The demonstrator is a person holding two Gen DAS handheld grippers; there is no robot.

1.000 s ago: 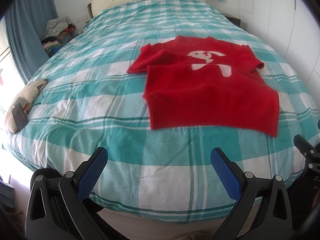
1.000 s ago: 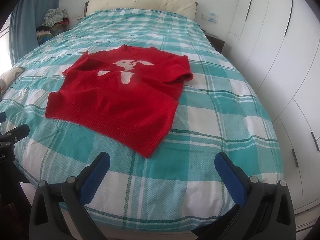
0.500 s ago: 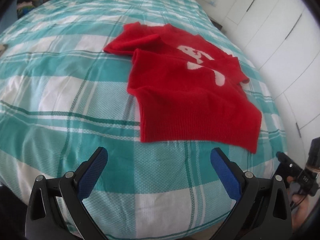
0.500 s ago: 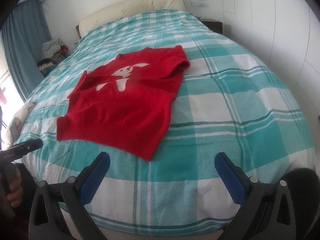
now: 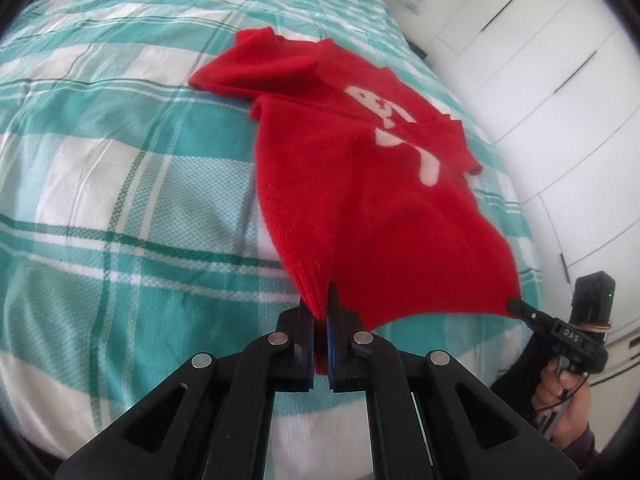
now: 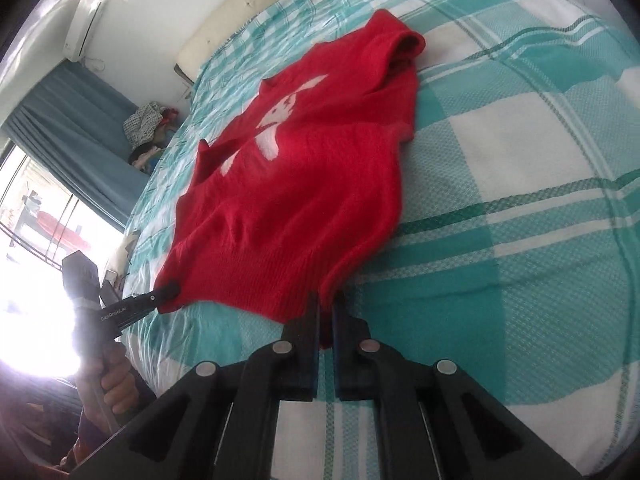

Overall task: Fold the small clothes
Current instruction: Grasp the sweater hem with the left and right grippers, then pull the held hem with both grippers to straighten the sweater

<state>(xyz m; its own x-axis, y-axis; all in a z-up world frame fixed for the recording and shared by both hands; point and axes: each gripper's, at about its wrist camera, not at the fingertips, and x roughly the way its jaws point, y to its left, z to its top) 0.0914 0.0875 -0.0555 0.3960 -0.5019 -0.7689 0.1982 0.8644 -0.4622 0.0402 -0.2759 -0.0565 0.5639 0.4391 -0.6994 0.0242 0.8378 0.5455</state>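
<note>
Red sweater (image 5: pixel 360 200), with white figure on the chest, spread on teal-and-white checked bedcover (image 5: pixel 120 184), collar end far, ribbed hem near. Hem lifted off the cover at both near corners, sagging between them.

Left gripper (image 5: pixel 320 312): jaws closed tight on the left hem corner, red knit pinched between the blue pads; seen too in the right wrist view (image 6: pixel 170 294) at the left edge, tip biting the same corner, held by a hand (image 6: pixel 114 384).

Right gripper (image 6: pixel 326 312): jaws likewise shut on the right hem corner, fabric bunched in the narrow gap; visible from the left wrist view (image 5: pixel 516 304) at the right, tip on the corner, hand (image 5: pixel 560 396) below.

Far sleeve (image 6: pixel 400 46) folded in a hump near the collar. White wardrobe doors (image 5: pixel 540 60) to the right of the bed, blue curtain (image 6: pixel 80 128) and bright window to the left.
</note>
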